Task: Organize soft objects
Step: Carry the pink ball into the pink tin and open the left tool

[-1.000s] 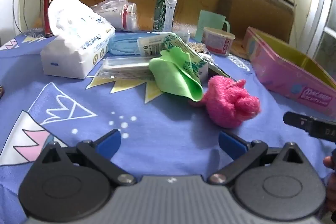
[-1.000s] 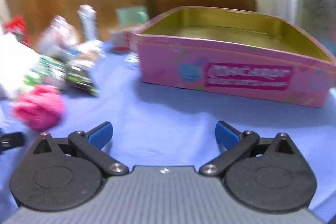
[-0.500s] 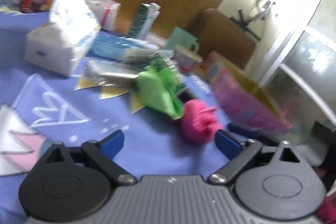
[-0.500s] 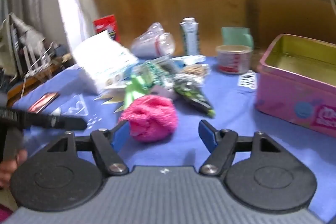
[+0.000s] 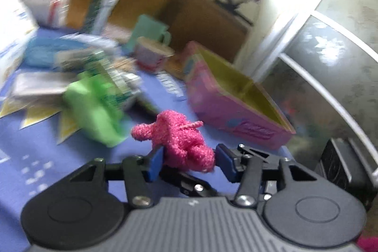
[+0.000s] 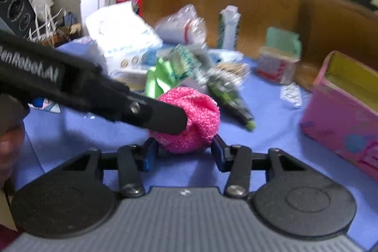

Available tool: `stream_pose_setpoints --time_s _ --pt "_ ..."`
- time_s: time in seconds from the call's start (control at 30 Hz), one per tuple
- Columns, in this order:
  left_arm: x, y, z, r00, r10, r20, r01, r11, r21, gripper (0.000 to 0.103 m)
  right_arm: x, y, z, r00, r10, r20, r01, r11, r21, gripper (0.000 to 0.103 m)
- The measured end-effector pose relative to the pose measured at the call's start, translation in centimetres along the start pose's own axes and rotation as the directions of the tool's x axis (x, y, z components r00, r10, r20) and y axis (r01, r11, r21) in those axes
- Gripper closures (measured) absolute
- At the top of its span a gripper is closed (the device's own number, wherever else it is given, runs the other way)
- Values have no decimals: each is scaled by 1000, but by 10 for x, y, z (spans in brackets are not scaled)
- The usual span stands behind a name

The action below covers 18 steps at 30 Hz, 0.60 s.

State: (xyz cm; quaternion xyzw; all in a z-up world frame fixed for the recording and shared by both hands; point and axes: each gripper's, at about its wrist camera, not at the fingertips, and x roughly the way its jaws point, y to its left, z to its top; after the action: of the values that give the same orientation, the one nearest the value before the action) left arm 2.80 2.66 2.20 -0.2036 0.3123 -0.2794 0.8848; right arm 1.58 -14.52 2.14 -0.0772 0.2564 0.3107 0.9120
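A fuzzy pink soft ball point(image 5: 182, 138) lies on the blue tablecloth point(image 5: 35, 145). It sits between the blue pads of my left gripper point(image 5: 189, 163); the jaws have narrowed around it and the left pad touches it. In the right wrist view the same pink ball point(image 6: 191, 117) sits between the pads of my right gripper point(image 6: 182, 152), which has also narrowed around it. The left gripper's black body point(image 6: 94, 91) reaches in from the left and touches the ball. A green cloth point(image 5: 92, 108) lies to the left. The pink box point(image 5: 236, 100) stands open at the right.
Clutter fills the back of the table: a white tissue pack point(image 6: 122, 32), a carton point(image 6: 228, 25), a plastic bag point(image 6: 184, 25), a cup point(image 6: 276, 65), a green mug point(image 5: 151, 32) and snack packets point(image 6: 224, 86). A brown chair point(image 6: 335, 23) stands behind.
Both grippers swung toward the pink ball and closed in on it from opposite sides. Their jaws have narrowed from wide open. The views are motion-blurred.
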Motion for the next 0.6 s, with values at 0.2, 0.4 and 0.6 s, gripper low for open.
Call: stream_pose_setpoints --time_s 0.2,0.4,0.6 --pt "40 -53 23 994 -112 0 112 989 96 55 -37 -18 -3 963 -226 149 233 972 -30 52" --pt "116 -115 53 987 -156 -42 162 968 191 55 -61 -84 6 862 -470 192 462 883 87 52" --pt "180 -152 55 990 -111 -90 130 961 244 51 -64 -144 4 772 -623 124 603 780 164 48"
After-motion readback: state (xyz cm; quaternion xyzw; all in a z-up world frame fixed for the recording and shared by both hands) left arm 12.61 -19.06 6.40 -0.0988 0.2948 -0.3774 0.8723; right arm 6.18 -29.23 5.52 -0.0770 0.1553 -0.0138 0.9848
